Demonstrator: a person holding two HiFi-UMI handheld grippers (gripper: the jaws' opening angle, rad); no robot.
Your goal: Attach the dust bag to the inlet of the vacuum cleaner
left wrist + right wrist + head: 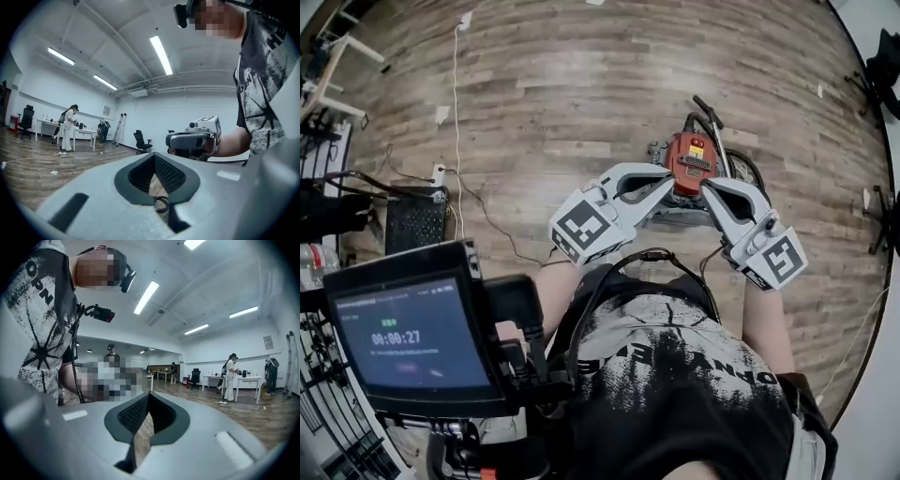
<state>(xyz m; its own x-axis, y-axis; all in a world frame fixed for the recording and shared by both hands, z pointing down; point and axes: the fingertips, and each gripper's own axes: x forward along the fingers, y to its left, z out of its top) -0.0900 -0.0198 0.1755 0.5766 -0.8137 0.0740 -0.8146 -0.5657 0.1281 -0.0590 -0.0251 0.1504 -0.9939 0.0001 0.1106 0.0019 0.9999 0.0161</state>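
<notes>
Red canister vacuum cleaner [692, 161], no dust bag in sight
Grey left gripper [671, 186] and right gripper [707, 187] hover above, both clamped empty, probably idling.

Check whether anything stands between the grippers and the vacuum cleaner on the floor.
Nothing visible does. In the head view the left gripper and right gripper, both shut and empty, are held tips close together over the vacuum cleaner, with only open air down to it. I can't make out a dust bag.
</notes>
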